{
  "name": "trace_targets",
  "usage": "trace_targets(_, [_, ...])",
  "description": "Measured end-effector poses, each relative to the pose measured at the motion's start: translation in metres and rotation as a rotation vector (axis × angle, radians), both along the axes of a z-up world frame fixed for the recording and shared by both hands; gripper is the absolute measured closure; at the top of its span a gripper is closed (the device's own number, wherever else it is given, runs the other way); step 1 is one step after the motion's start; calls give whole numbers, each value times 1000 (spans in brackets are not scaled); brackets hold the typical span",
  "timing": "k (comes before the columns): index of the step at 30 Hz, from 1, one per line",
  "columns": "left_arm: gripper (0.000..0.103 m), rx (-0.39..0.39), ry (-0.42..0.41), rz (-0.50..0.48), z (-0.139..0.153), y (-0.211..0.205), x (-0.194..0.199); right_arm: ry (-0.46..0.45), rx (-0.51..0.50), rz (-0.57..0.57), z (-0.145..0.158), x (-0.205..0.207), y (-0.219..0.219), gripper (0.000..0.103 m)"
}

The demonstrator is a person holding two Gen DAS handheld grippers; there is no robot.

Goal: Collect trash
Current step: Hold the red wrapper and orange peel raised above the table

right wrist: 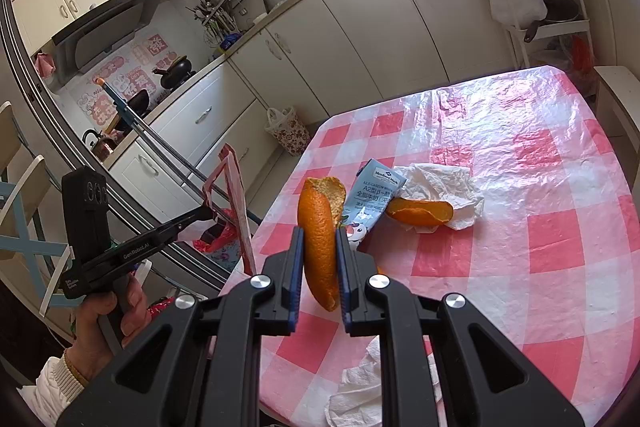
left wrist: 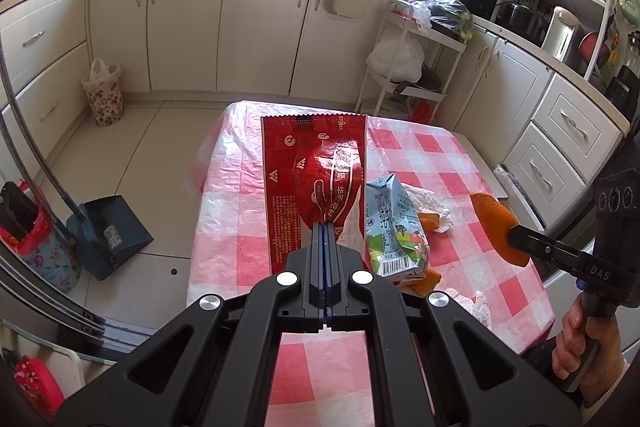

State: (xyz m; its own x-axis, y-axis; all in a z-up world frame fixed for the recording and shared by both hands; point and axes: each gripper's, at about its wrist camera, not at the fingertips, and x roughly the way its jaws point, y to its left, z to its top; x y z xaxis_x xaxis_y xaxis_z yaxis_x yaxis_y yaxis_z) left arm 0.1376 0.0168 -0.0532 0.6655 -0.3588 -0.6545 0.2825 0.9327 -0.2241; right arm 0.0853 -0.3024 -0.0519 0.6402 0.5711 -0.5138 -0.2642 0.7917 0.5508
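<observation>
"Member's Mark" tops the pale blue milk carton point(right wrist: 376, 203), with "A2" printed just below. "GenRobot.AI" runs along the left gripper point(right wrist: 208, 213). Over on the right gripper point(left wrist: 516, 241), "DAS". The carton's barcode digits are too small to read.

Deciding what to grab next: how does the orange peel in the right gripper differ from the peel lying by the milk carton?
The held orange peel stands upright, clamped in the right gripper above the table; the loose orange peel lies flat on the crumpled tissue, against the milk carton. The held peel shows its pitted outer skin side-on; the loose one lies lengthwise, torn edge up. Both are curved orange strips.
</observation>
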Motion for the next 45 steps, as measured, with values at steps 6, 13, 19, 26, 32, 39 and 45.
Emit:
trace_targets(6, [102, -5, -4, 1, 1, 2, -1, 0, 2, -1, 0, 0, 0, 87])
trace_targets(13, [102, -12, -12, 5, 3, 4, -2, 0, 7, -2, 1, -1, -2, 87])
trace_targets(19, [102, -17, -19, 5, 4, 6, -3, 0, 13, -3, 2, -2, -3, 87])
trace_targets(26, [102, -20, -21, 4, 4, 7, -4, -1, 13, -4, 2, -3, -3, 87])
trace_targets(32, [102, -22, -22, 5, 4, 8, -3, -1, 14, -5, 2, -3, -4, 87])
trace_targets(39, [102, -22, -24, 4, 5, 8, -3, -1, 15, -5, 2, -3, -4, 87])
trace_targets(45, [102, -24, -26, 4, 5, 9, -3, -2, 16, -5, 1, -3, -5, 87])
